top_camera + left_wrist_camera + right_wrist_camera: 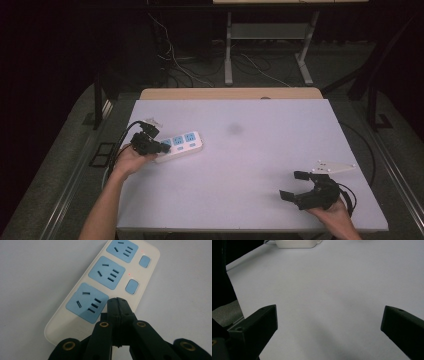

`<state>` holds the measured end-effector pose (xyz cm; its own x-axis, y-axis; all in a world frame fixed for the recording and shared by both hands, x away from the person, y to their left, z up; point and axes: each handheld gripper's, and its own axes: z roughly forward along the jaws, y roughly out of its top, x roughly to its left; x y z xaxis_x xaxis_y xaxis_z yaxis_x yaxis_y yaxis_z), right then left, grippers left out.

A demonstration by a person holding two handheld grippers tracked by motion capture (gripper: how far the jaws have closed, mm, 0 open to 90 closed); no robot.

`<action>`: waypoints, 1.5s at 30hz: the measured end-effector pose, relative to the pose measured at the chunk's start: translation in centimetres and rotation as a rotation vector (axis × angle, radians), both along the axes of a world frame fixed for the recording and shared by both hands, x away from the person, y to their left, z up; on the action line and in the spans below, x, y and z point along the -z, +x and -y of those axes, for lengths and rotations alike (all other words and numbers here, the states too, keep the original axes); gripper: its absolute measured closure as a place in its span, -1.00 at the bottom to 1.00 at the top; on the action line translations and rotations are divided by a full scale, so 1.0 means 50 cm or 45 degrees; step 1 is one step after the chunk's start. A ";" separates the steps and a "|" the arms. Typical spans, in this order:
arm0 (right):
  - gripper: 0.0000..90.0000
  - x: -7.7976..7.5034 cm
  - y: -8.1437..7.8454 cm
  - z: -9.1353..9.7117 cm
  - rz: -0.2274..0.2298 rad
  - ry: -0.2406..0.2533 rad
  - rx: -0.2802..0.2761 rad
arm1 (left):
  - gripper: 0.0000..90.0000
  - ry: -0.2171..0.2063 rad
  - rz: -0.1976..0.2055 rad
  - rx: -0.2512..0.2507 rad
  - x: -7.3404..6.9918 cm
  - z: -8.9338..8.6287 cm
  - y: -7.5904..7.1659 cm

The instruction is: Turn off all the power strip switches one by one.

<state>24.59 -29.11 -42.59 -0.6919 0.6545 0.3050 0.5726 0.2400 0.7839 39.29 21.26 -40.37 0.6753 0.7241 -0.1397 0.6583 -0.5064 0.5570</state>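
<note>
Two grippers we hold; left gripper is closed tight, tips on the power strip; right gripper gapes wide, holding nothing.

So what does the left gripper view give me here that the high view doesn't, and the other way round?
Left gripper view alone: the slots of the blue sockets, the blue switches beside them with small red lights, and the left gripper with its jaws shut together, tips over the power strip near its nearest socket.

High view alone: the whole table, the right gripper with jaws open at the near right, both forearms, and the floor cables beyond.

Both: the white power strip on the table and the left gripper at it.
</note>
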 end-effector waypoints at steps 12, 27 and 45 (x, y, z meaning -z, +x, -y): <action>-0.99 0.000 -0.001 0.001 -0.002 -0.001 0.003 | 0.99 -0.031 -0.022 -0.027 0.003 -0.005 0.001; -0.99 -0.005 -0.002 0.006 0.014 0.003 0.016 | 0.99 0.014 -0.002 -0.040 0.002 0.005 -0.004; -0.99 -0.003 0.000 0.005 0.012 0.002 0.017 | 0.99 -0.084 0.041 -0.092 0.003 -0.008 -0.012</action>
<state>24.57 -29.36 -42.42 -0.6861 0.6630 0.2995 0.5681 0.2312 0.7898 38.68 21.65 -40.50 0.6264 0.7612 -0.1681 0.6731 -0.4195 0.6091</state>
